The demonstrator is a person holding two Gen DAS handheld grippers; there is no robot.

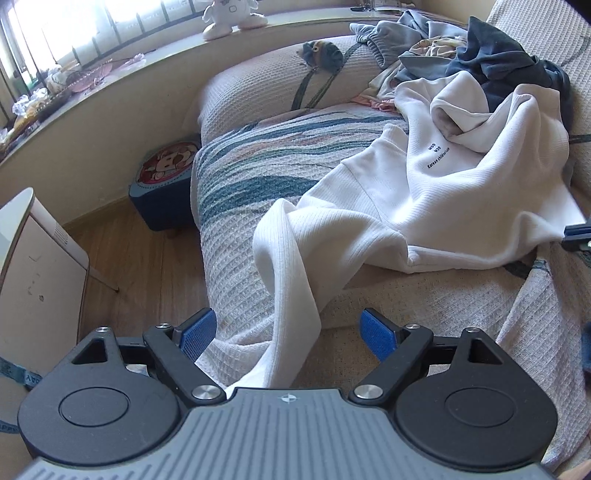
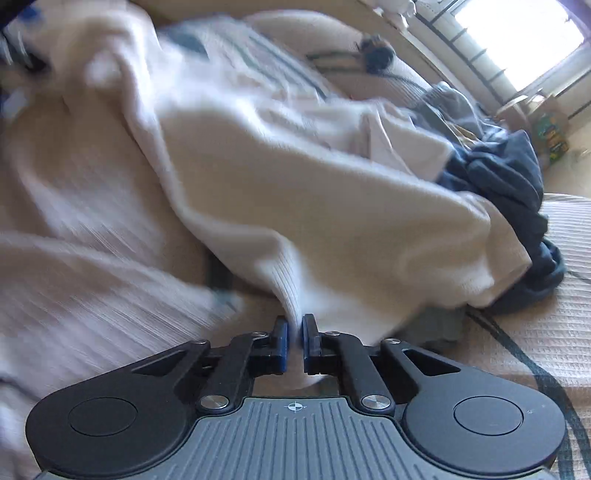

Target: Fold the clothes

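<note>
A sofa (image 1: 258, 92) with a waffle-textured beige cover stands under a long window sill (image 1: 147, 62), and strong daylight comes through the window (image 1: 74, 22) at the far left. On the wooden floor (image 1: 147, 266) beside the sofa is a small blue stool (image 1: 166, 184) with a cartoon cushion. A white figurine (image 1: 229, 14) stands on the sill.

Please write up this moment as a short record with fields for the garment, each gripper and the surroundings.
garment: white ribbed-knit sweatshirt with small dark lettering, spread crumpled on the sofa
left gripper: open, a hanging sleeve lies between its fingers, not clamped
right gripper: shut on the sweatshirt's edge; view blurred
surface: beige waffle-weave sofa cover
nearby: pile of dark blue and grey clothes behind the sweatshirt
</note>
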